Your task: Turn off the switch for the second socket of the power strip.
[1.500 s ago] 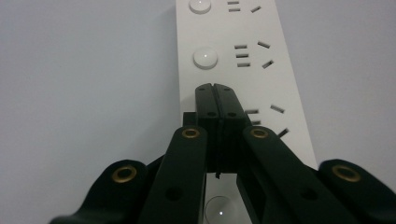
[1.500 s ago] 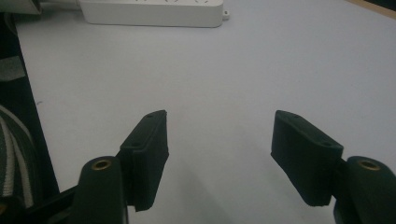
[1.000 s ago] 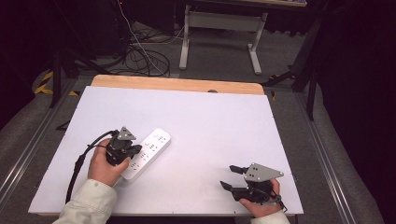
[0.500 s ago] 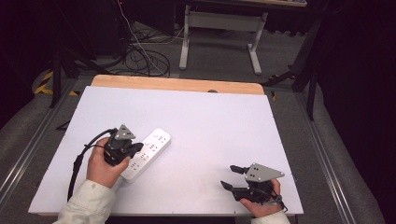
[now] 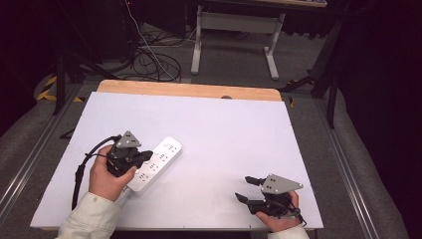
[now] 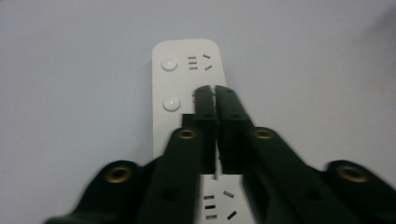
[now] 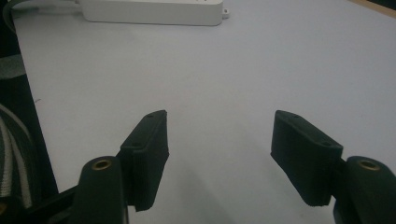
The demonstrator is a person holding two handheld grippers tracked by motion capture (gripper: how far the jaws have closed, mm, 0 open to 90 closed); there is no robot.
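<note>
The white power strip (image 5: 153, 165) is lying at an angle on the left part of the white tabletop (image 5: 219, 124), and the left gripper (image 5: 144, 155) is hanging over its middle with jaws pressed almost together, having just parted a sliver, nothing between them. Well apart, the right gripper (image 5: 245, 189) is resting near the tabletop's near right edge, jaws spread wide over bare surface.

Pretty dim room around a white counter (image 5: 224, 124) with a wooden back edge (image 5: 189, 89), grey carpet floor (image 5: 298, 64), tangled black cables (image 5: 149, 59) behind it, a pale metal desk frame (image 5: 234, 30), and metal rails (image 5: 348, 164) down both sides.
</note>
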